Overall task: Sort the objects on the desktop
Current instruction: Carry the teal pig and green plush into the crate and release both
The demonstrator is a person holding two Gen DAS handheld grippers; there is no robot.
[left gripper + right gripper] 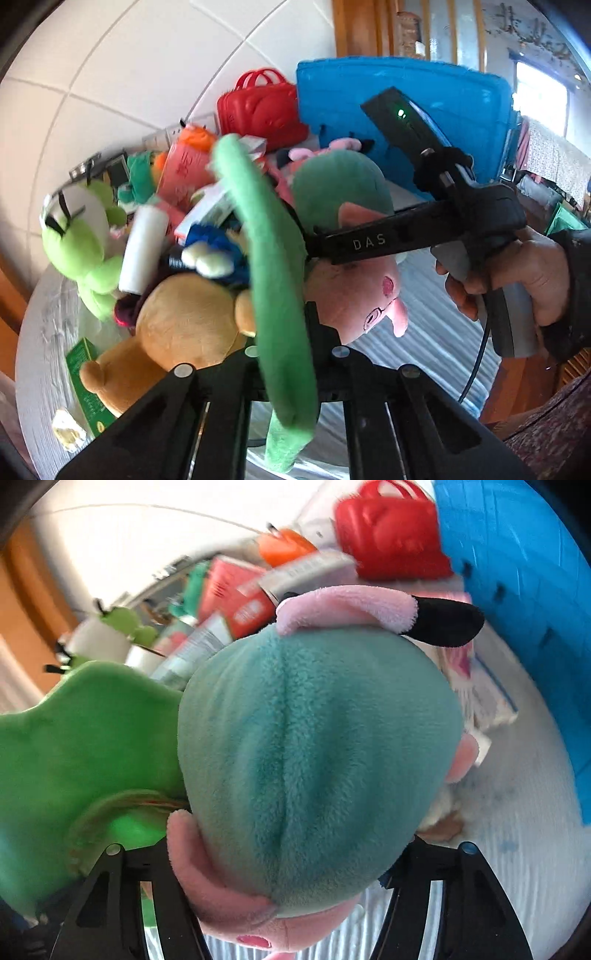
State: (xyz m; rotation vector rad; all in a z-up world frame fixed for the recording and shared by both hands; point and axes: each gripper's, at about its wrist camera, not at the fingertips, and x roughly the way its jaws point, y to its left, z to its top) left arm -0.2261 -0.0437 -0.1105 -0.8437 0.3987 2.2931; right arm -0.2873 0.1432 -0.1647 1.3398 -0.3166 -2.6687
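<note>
A pink pig plush (362, 295) in a teal body (332, 184) is held over the table. My right gripper (291, 893) is shut on it, and its teal body (317, 746) fills the right wrist view. My left gripper (284, 339) is shut on the flat bright green plush part (269, 266), which runs up between its fingers. That green part also shows at the left of the right wrist view (85, 738). The right gripper's body (406, 236) reaches in from the right, held by a hand.
A pile lies behind: tan bear plush (184, 325), lime green plush (85, 243), white roll (142, 251), blue plush (218, 251), pink boxes (184, 170), red toy bag (258, 107). A blue bin (406, 107) stands at the back right. A green box (85, 384) lies at the left.
</note>
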